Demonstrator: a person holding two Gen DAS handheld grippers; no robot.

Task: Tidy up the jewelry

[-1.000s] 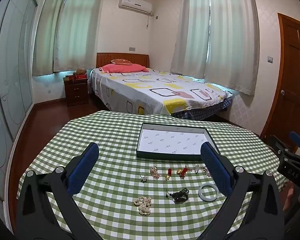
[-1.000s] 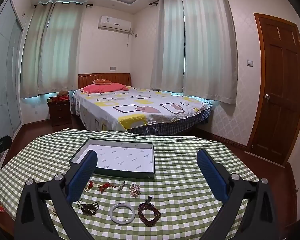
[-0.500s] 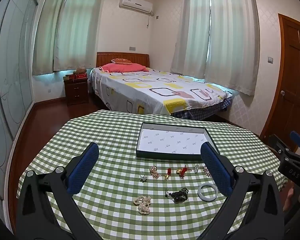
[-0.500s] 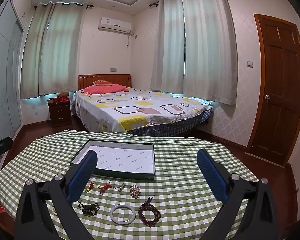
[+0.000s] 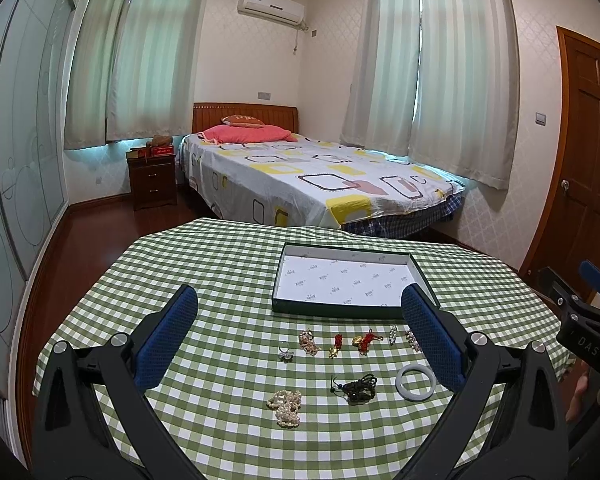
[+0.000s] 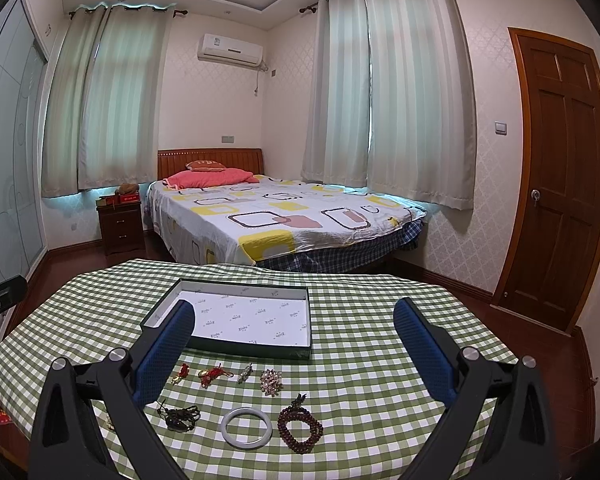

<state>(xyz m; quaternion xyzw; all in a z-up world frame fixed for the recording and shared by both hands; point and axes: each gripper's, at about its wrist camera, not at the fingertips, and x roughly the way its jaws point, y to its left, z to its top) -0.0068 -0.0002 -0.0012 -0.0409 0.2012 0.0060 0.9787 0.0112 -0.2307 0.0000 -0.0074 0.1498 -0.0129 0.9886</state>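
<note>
A shallow dark box with a white lining (image 5: 300, 308) (image 6: 236, 350) sits mid-table, with nothing in it. In front of it lies loose jewelry: a pearl strand (image 5: 286, 402), a black cord piece (image 5: 356, 388) (image 6: 180, 418), a white bangle (image 5: 416, 381) (image 6: 246, 427), a dark red bead bracelet (image 6: 300, 428), red knot charms (image 5: 366, 342) (image 6: 212, 376), a ring (image 5: 285, 352) and small brooches (image 6: 271, 380). My left gripper (image 5: 300, 340) hovers open above the pieces. Also open and holding nothing, my right gripper (image 6: 294, 350) hangs over the row.
The round table wears a green checked cloth (image 5: 204, 264) (image 6: 364, 320). Beyond it stand a bed (image 5: 312, 184), a nightstand (image 5: 152, 180) and a wooden door (image 6: 560, 184) at right. The right gripper's body (image 5: 584, 332) shows at the left wrist view's right edge.
Both views have shifted only slightly; the jewelry and box lie where they were, and both grippers remain open.
</note>
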